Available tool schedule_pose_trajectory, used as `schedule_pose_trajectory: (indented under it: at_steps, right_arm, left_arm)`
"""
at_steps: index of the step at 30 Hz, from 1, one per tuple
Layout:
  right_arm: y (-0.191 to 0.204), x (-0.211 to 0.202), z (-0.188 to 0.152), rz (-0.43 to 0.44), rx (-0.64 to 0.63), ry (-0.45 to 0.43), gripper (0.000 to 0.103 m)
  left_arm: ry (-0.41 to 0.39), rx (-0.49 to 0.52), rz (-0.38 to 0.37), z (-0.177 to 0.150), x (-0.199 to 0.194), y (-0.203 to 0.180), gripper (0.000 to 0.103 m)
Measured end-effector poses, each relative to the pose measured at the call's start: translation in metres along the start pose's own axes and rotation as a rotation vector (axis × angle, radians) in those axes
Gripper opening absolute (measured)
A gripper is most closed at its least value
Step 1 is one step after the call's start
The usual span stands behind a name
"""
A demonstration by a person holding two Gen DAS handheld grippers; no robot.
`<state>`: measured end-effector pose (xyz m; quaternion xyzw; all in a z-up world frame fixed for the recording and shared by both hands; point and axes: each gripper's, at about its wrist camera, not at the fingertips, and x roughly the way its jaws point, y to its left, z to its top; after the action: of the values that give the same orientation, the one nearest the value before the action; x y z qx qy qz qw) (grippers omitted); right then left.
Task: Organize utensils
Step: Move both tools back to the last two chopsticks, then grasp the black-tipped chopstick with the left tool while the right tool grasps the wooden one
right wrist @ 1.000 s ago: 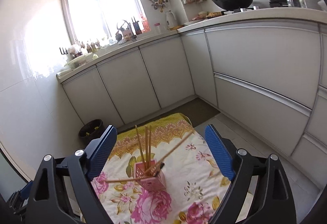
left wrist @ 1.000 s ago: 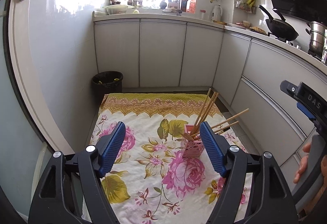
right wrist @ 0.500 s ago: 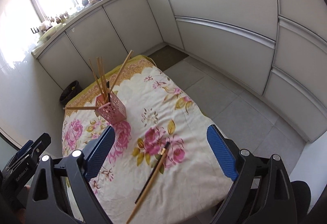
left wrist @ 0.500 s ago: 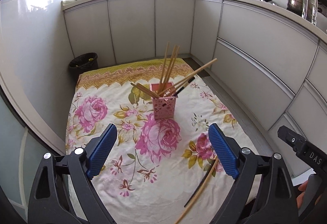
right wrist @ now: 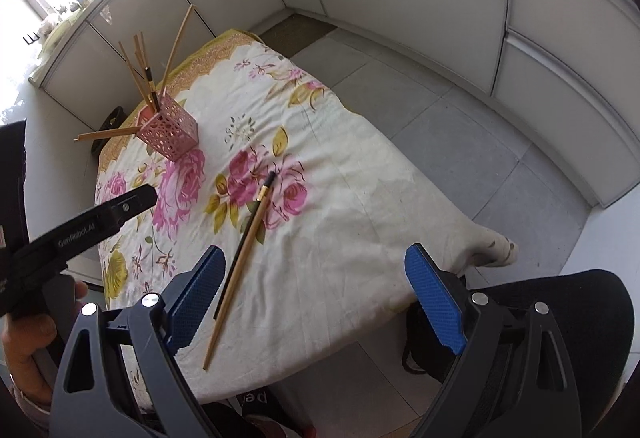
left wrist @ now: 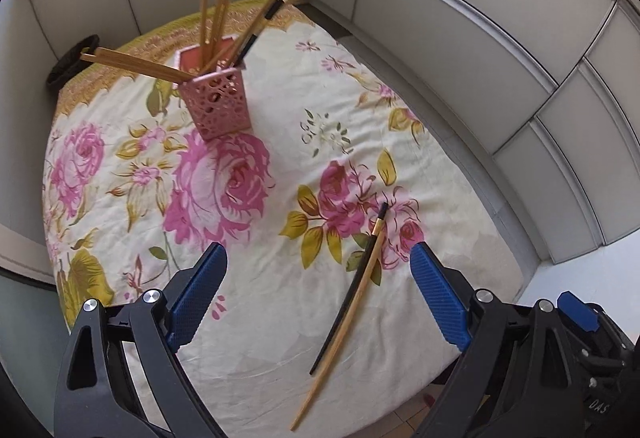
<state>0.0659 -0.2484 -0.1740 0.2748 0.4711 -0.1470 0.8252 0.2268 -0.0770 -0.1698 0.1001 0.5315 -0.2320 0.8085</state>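
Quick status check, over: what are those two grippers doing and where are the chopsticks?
Left gripper open, empty; right gripper open, empty. Two loose chopsticks flat on floral cloth; rest in pink holder. Nothing blocking.

You are looking steeply down from both wrist cameras, close above the floral cloth (left wrist: 248,318). Both views are sharing the pink holder (left wrist: 214,104) and the loose chopsticks (right wrist: 240,258) lying near its front edge.
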Motion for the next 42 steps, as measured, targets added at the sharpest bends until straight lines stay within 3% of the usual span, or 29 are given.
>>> schedule_pose_trajectory:
  at_steps: [7,12,18,20,22,28,31,36,42]
  right_arm:
    - [-0.004,0.003,-0.004,0.005,-0.005,0.029,0.089]
    - [-0.012,0.005,-0.003,0.011,0.021,0.045,0.089]
    - [-0.022,0.008,-0.001,0.012,0.054,0.058,0.089]
    - [-0.024,0.009,0.0,0.011,0.057,0.059,0.089]
    - [-0.027,0.01,0.0,0.01,0.06,0.066,0.089]
    - [-0.029,0.018,0.0,0.013,0.072,0.089,0.089]
    - [-0.027,0.02,0.0,0.014,0.069,0.097,0.089]
    - [-0.019,0.025,0.001,0.018,0.06,0.115,0.089]
    - [0.0,0.049,0.011,-0.001,0.042,0.163,0.089]
  left_arm:
    - [0.141,0.056,-0.061,0.026,0.044,-0.022,0.085]
    - [0.24,0.104,-0.073,0.039,0.079,-0.046,0.075]
    - [0.335,0.155,-0.064,0.047,0.118,-0.066,0.048]
    - [0.353,0.166,-0.073,0.048,0.128,-0.07,0.032]
    - [0.369,0.172,-0.067,0.047,0.138,-0.073,0.026]
    - [0.365,0.193,-0.04,0.047,0.153,-0.076,0.018]
    - [0.352,0.209,-0.018,0.049,0.155,-0.077,0.008]
    - [0.31,0.194,-0.013,0.046,0.148,-0.061,0.006]
    - [0.234,0.127,-0.042,0.028,0.109,-0.017,0.006]
